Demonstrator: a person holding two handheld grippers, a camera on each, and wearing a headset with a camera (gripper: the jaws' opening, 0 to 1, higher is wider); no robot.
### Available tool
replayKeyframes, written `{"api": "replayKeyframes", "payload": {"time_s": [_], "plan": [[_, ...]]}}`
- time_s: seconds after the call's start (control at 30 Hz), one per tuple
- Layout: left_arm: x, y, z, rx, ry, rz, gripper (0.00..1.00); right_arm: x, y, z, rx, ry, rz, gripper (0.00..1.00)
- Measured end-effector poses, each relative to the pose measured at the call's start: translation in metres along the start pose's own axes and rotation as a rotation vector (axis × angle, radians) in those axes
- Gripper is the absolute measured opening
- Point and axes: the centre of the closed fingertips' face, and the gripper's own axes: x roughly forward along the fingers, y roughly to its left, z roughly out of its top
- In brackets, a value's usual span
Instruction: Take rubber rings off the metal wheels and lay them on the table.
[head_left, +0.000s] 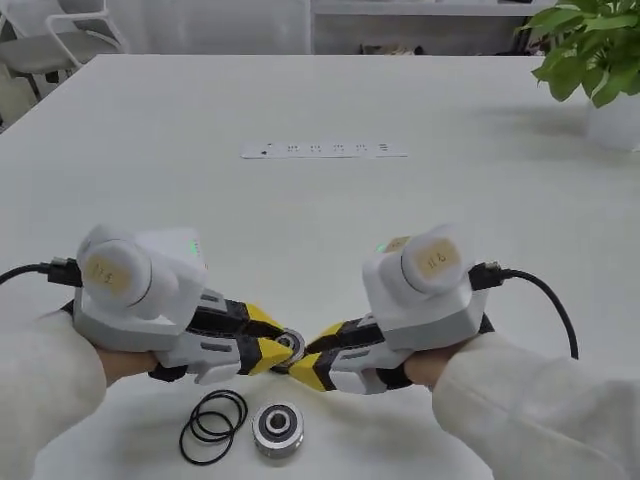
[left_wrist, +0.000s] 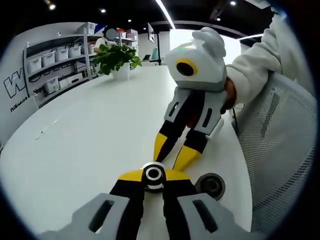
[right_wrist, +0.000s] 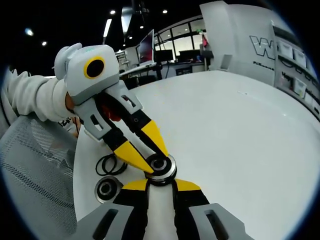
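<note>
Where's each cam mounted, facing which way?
Head view: headset, facing forward-down at left claw and right claw; both sleeves show.
Left gripper view: on left claw, facing right claw; one sleeve shows.
Right gripper view: on right claw, facing left claw; one sleeve shows.
Shared: all show the wheel between the claws.

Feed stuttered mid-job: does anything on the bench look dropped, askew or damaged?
Nothing stands out. The left tongs and right tongs meet at one metal wheel; the rubber rings lie flat beside a second wheel.
</note>
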Motion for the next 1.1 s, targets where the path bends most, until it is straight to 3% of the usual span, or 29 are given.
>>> {"api": "replayKeyframes", "payload": {"time_s": [0.1,0.2,0.37,0.77,0.87,1.1], "plan": [[0.0,0.0,0.0,-0.022,0.001,-0.001,0.08,0.0,-0.001,-0.001,-0.008,0.009,0.0,0.11],[-0.001,0.001,-0.001,-0.026,0.001,-0.001,0.07,-0.002,-0.005,-0.002,-0.036,0.006,-0.022,0.0],[-0.002,-0.001,-0.001,-0.02,-0.001,-0.005,0.07,-0.001,-0.005,-0.001,-0.054,0.02,-0.032,0.0],[-0.003,0.001,-0.002,-0.028,0.0,0.001,0.07,-0.009,-0.013,0.006,0.114,-0.042,-0.039,0.0],[-0.002,0.0,-0.001,-0.018,0.005,0.007,0.07,-0.011,-0.009,0.016,0.186,-0.091,-0.014,0.0],[-0.003,0.002,-0.002,-0.011,0.008,0.01,0.07,-0.011,-0.006,0.017,0.177,-0.082,-0.018,0.0]]}}
